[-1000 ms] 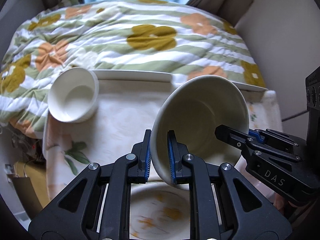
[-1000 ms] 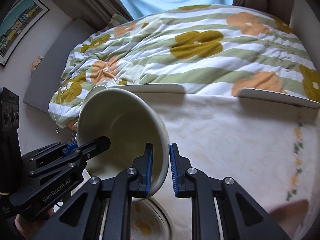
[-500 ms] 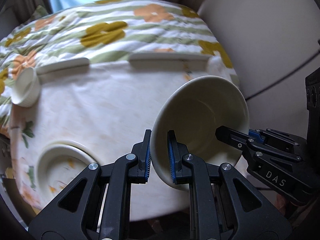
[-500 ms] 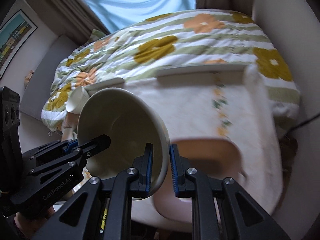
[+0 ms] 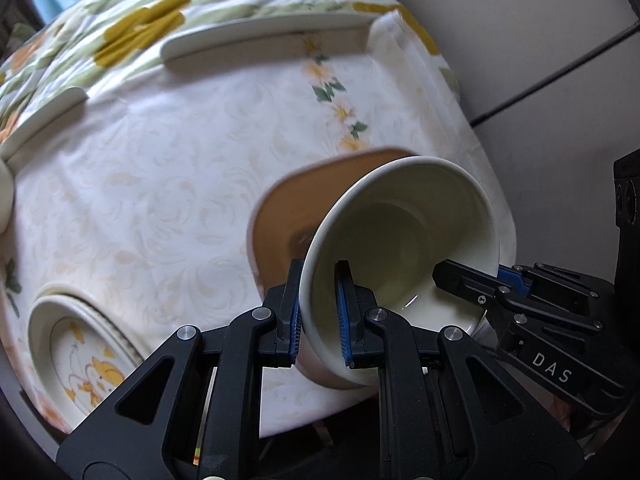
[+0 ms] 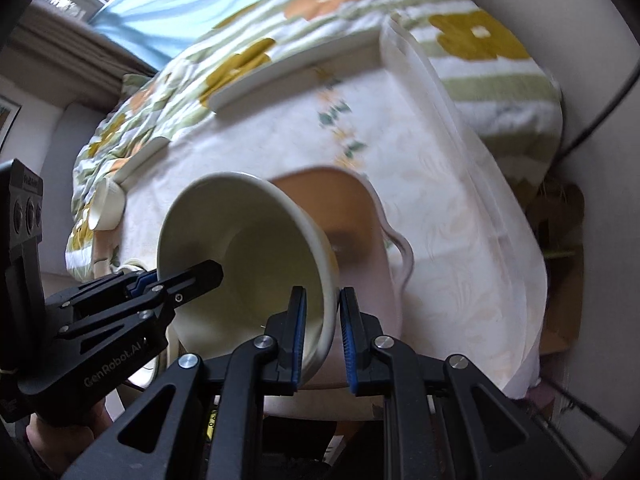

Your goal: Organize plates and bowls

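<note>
Left wrist view: my left gripper (image 5: 318, 312) is clamped on the near rim of the cream bowl (image 5: 404, 248), one pad inside, one outside.
Bowl: tilted, mouth facing me, above the brown tray (image 5: 288, 216) on the tablecloth (image 5: 140, 184).
Right gripper (image 5: 448, 276): pinches the bowl's opposite rim.
Patterned plates (image 5: 80, 356): stacked at lower left.

Right wrist view: my right gripper (image 6: 322, 332) grips the bowl (image 6: 248, 248) by its rim.
Left gripper (image 6: 200, 274): on the far rim.
Small bowl (image 6: 106, 208): at the table's far left edge, well apart.
Floral quilt (image 6: 320, 12): beyond the table.
</note>
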Available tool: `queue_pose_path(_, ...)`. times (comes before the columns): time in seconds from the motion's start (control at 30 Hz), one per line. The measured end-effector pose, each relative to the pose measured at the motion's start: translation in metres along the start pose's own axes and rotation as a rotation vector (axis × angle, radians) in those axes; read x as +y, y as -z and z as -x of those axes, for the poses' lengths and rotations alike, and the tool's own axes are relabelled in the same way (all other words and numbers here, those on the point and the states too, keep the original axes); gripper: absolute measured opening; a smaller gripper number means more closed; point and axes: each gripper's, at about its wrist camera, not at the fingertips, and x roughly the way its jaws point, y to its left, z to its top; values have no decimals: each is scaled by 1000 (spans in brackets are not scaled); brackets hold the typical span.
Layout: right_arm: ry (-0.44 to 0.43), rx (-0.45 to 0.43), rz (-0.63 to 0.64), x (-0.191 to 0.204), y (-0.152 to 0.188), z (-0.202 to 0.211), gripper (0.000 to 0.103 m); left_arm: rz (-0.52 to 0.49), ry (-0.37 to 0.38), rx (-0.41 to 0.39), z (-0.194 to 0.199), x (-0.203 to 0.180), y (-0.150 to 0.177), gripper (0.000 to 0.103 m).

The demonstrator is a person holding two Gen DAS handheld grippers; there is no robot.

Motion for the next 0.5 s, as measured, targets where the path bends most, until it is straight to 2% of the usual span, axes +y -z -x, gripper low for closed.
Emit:
queue_pose_path(0.23,15,29,-61,-8,2,-19,15,-72,-44,37,-19,1,-8,13)
queue_pose_path(0.5,34,32,-90,-11,3,-29,16,-104,-43,46,-28,5,-12,13)
